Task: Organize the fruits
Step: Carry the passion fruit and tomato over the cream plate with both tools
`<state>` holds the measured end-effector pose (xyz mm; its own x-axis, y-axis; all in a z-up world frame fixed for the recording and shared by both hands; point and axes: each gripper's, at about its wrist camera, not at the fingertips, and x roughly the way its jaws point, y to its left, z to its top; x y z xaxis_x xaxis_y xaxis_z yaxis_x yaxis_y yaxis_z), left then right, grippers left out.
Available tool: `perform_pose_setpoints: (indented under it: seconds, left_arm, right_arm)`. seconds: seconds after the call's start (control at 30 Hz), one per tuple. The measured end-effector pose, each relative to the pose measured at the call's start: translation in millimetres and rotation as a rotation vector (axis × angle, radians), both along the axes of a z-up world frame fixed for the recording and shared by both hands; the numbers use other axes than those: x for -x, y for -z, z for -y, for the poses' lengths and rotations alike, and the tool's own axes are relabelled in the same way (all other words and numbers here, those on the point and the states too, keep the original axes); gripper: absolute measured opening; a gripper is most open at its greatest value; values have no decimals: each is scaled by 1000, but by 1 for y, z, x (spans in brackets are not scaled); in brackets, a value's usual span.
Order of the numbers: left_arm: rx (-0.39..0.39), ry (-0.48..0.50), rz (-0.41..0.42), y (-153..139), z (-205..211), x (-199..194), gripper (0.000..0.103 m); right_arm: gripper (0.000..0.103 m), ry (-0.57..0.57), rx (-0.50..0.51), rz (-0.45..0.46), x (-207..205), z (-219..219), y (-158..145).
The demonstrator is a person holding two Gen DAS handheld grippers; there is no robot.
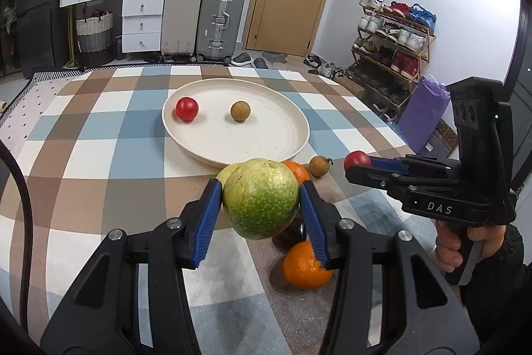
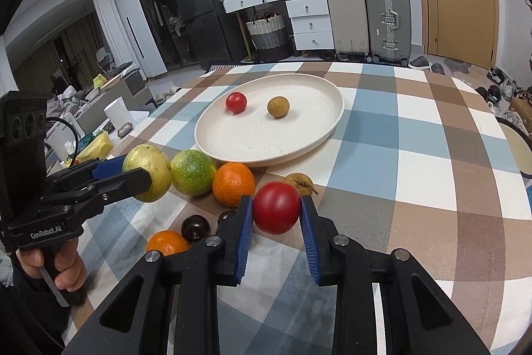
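- The green speckled fruit (image 1: 261, 200) is up off the checked tablecloth (image 1: 99, 162), pinched between the blue pads of the left gripper (image 1: 261, 205), one pad on each flank.
- In the right wrist view that held fruit (image 2: 148, 177) looks yellow-green, and it sits just beside a second green fruit (image 2: 193, 172) on the cloth; I cannot tell whether the two touch.
- Over to the right gripper (image 2: 276, 215): its jaws are clamped on a red tomato (image 2: 276, 208), also carried above the cloth.
- From the left wrist view that tomato (image 1: 357, 160) pokes out at the tip of the right gripper (image 1: 352, 167), and a hand (image 1: 465, 242) wraps the handle.
- Just past the held fruit, an orange (image 2: 233, 183) rests by the near rim of the cream plate (image 2: 299, 142).
- A brown longan (image 1: 320, 166) lies beside that orange on the cloth.
- Nearer the camera, another orange (image 1: 306, 266) and two dark, glossy fruits (image 2: 195, 227) sit close together on the cloth.
- On the plate: a second red tomato (image 1: 187, 108) and a second brown longan (image 1: 240, 111), apart from each other.
- Beyond the table stand suitcases (image 1: 202, 19), white drawers (image 1: 141, 22) and a shoe rack (image 1: 392, 35).
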<state>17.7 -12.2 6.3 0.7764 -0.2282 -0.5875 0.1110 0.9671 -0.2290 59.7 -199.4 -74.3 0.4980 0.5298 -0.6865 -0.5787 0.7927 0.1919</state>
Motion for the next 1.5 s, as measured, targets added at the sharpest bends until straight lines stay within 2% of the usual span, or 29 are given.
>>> perform_pose_setpoints:
  seconds: [0.73, 1.1, 1.5]
  left_arm:
    - [-12, -87, 61, -31, -18, -29, 46]
    - [-26, -95, 63, -36, -18, -49, 46]
    - [-54, -101, 36, -25, -19, -78, 46]
  right_arm:
    - [29, 42, -61, 48, -14, -12, -30]
    - [29, 42, -60, 63, -27, -19, -36]
    - [29, 38, -42, 35, -51, -28, -39]
